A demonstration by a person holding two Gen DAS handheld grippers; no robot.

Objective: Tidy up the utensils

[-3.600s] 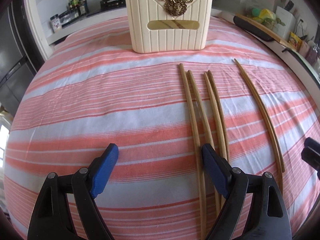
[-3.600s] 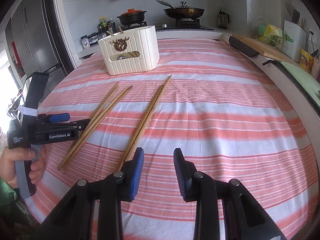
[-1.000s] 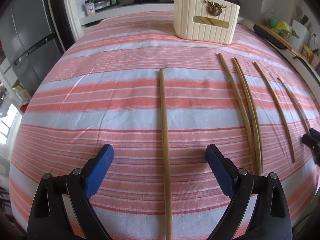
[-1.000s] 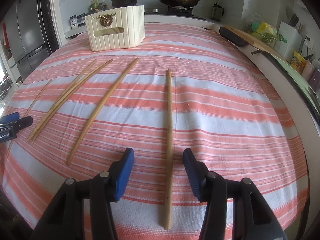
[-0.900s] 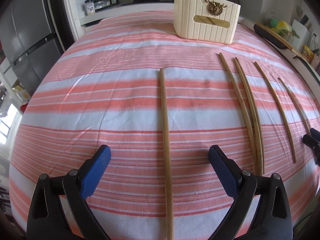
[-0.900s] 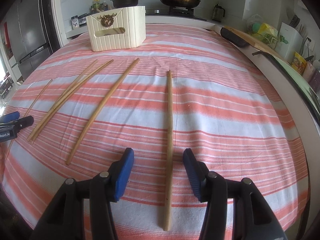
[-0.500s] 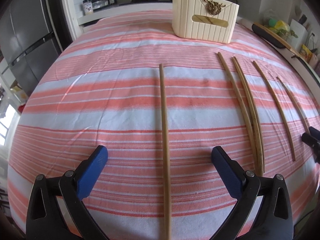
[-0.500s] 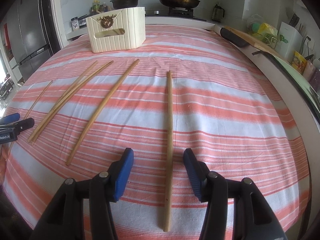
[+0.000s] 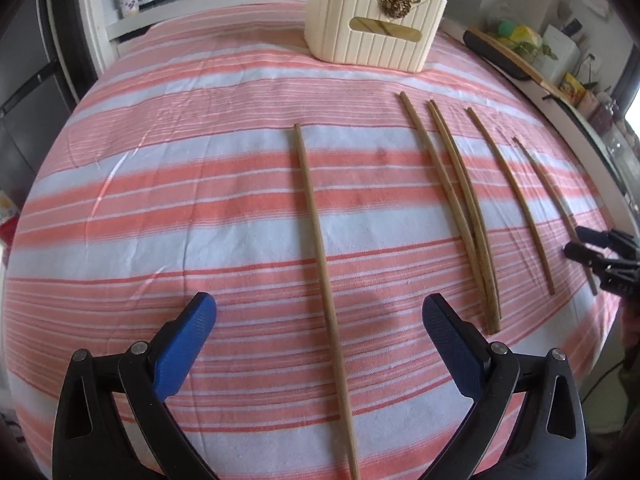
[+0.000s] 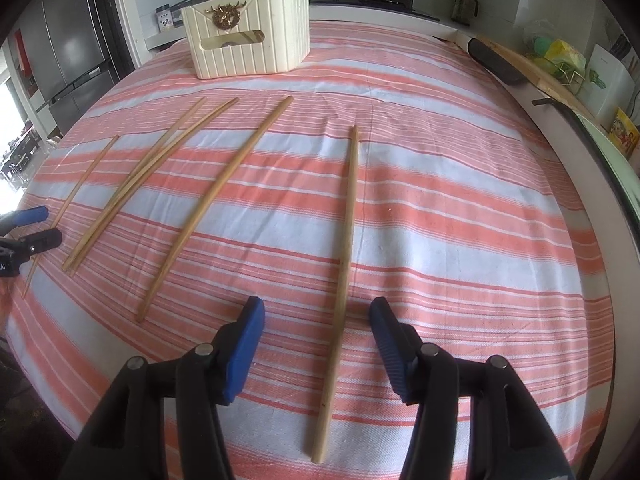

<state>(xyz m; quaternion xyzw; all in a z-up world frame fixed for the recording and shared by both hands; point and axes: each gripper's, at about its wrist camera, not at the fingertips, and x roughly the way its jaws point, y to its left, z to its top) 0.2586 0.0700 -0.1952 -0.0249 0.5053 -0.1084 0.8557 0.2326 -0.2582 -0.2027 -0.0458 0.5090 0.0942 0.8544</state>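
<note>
Left tongs (image 9: 319, 322): jaws spread wide over the striped tabletop (image 9: 200, 208), having just been opening. One chopstick (image 9: 320, 256) lies lengthwise between the blue pads (image 9: 188, 344), touching neither. To its right lie a touching pair of chopsticks (image 9: 460, 208), then a single chopstick (image 9: 512, 200), both flat on the cloth.

Right tongs (image 10: 316, 322): jaws apart, having just been opening further. The rightmost chopstick (image 10: 344, 240) lies between the pads, untouched.

The cream utensil holder (image 10: 248, 28) stands upright at the far end of the tabletop, well apart from all chopsticks.
</note>
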